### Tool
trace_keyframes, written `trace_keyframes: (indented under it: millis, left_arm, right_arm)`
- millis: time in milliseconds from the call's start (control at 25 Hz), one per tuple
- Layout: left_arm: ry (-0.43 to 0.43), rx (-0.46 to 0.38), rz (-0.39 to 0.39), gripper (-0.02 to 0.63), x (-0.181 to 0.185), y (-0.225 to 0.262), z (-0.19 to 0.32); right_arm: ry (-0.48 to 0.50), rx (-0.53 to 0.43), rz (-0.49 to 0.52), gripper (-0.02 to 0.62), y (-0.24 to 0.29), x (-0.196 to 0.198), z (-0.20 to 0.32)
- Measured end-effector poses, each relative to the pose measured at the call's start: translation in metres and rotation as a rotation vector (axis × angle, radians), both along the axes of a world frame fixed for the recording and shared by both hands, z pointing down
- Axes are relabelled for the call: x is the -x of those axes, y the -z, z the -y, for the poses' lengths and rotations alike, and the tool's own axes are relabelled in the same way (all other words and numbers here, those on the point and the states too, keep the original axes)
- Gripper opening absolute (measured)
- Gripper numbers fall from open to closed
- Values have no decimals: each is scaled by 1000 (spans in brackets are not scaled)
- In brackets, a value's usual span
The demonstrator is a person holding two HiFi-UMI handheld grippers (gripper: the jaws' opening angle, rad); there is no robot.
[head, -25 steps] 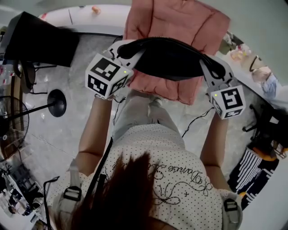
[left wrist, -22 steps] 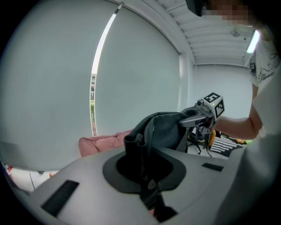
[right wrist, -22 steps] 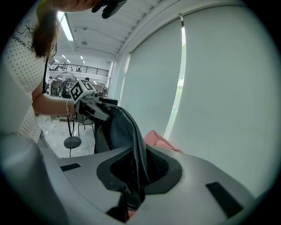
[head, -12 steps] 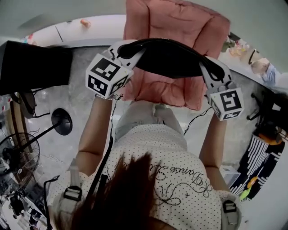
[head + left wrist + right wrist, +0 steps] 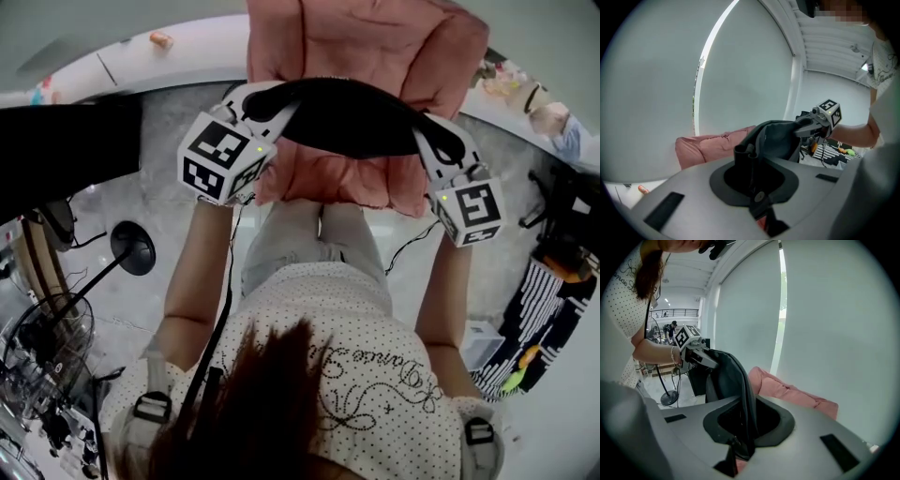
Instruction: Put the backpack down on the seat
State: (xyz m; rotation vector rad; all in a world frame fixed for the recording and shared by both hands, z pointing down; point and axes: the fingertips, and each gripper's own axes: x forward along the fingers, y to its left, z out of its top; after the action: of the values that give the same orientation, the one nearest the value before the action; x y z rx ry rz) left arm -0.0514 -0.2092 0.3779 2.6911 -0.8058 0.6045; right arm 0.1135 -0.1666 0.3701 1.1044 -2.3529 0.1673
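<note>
The backpack [image 5: 361,117] lies nine-to-three — left claw [image 5: 266,102] and right claw [image 5: 435,141] pinch its ends — pink seat [image 5: 366,37] beneath, toward twelve.

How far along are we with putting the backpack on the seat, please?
Done: left gripper and right gripper are both shut on the backpack, lifted. In hand: it hangs between them above the pink seat. Left: lower it onto the seat and release.
</note>
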Motion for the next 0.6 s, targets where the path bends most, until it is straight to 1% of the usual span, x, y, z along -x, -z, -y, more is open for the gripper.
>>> trace_keyframes:
  millis: [160,280,520,600]
  left_arm:
    - [6,55,10,28,-6,-29,1]
    - [13,107,23,28,-7,-54,-3]
    - [44,229,31,31,-18,-128,-7]
    - [48,257,41,31,-19,-151,-10]
  right_arm:
    - [13,55,4,52,-28,-6,5]
    - [20,119,11,54,-55,-9,5]
    - [29,244,6,54,-128,-21,5]
    - [29,275,4,54,-150,-22,3]
